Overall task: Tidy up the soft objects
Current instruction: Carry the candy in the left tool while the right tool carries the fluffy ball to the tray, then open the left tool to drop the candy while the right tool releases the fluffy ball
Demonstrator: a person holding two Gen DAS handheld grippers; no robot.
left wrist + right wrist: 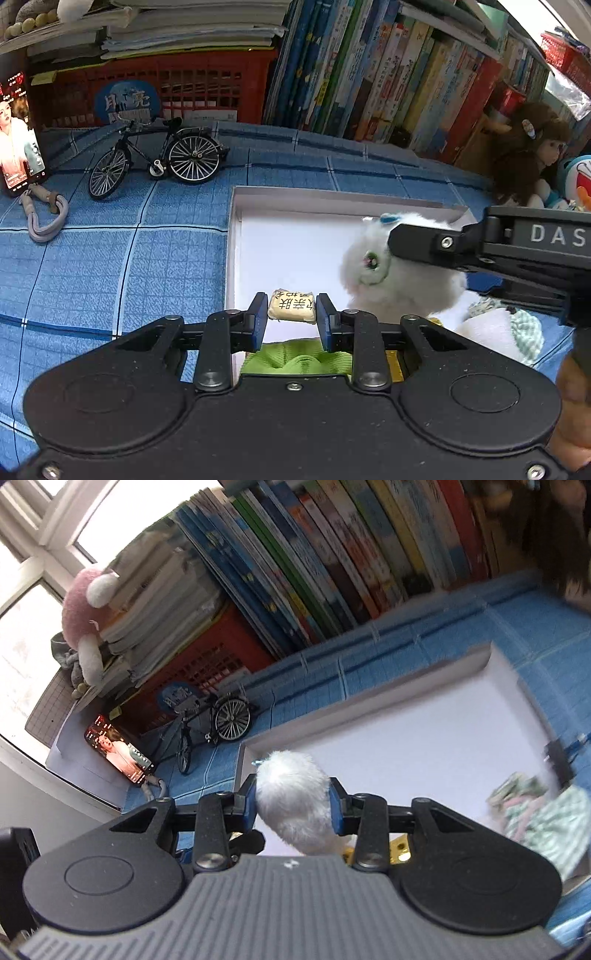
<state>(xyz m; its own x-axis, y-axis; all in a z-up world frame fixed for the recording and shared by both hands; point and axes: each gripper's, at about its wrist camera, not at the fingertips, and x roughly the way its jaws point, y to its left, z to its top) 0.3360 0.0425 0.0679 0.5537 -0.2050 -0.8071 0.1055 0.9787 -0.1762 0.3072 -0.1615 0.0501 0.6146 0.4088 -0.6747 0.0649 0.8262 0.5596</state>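
Left gripper [291, 316] fingers are clenching my small cream printed pouch [291, 305]; right gripper [292, 805] fingers are grasping a fluffy white plush [291, 797], both nearing the shallow white cardboard box [295, 201]; neither item deposited yet.

Left tongs [291, 317] pitched steeply down, jaws nearly closed, blue pads clamping a small cream pillow [291, 305] at the tips, one pad on each end. Right tongs [291, 805] pitched down less steeply and rolled, so the view sits canted; jaws partly apart, pads pressing both flanks of a white plush [291, 797], fur bulging past the pads. In the left wrist view the right tongs enter from the right edge, one finger [424, 240] lying across the plush head. A bit of hand [570, 406] shows at lower right.
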